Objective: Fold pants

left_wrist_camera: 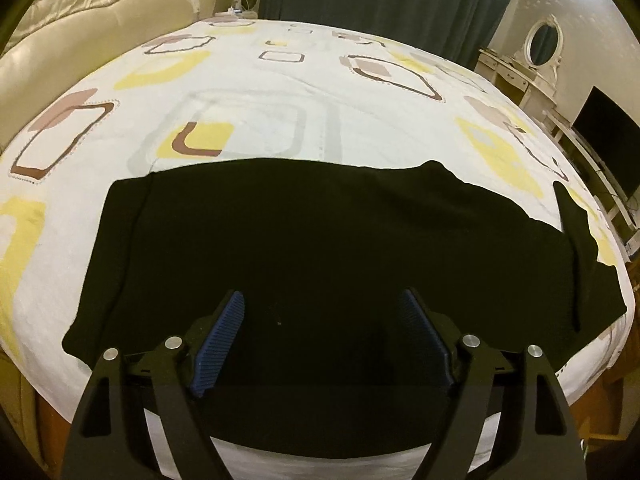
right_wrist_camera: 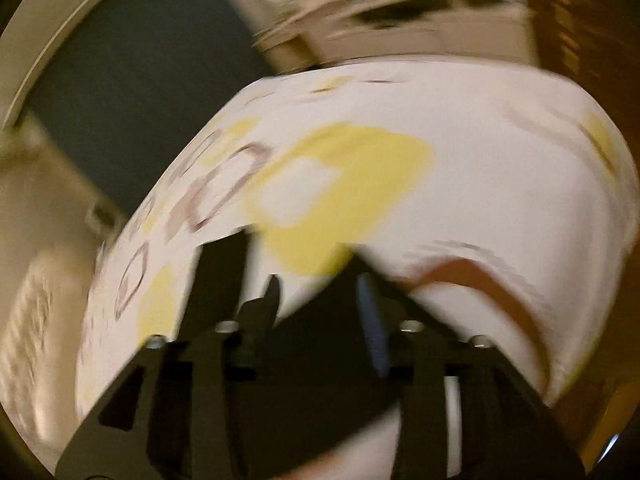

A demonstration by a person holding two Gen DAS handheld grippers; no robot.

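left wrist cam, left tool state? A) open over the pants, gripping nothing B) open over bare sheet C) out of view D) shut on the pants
A: the left tool has its blue pads spread wide apart over the black pants lying on the patterned sheet, with no cloth pinched between them.

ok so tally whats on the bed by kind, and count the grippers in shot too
black pants: 1, spread across the near edge of the patterned bedsheet
grippers: 2, the left gripper open above the pants, the right gripper blurred
total: 3
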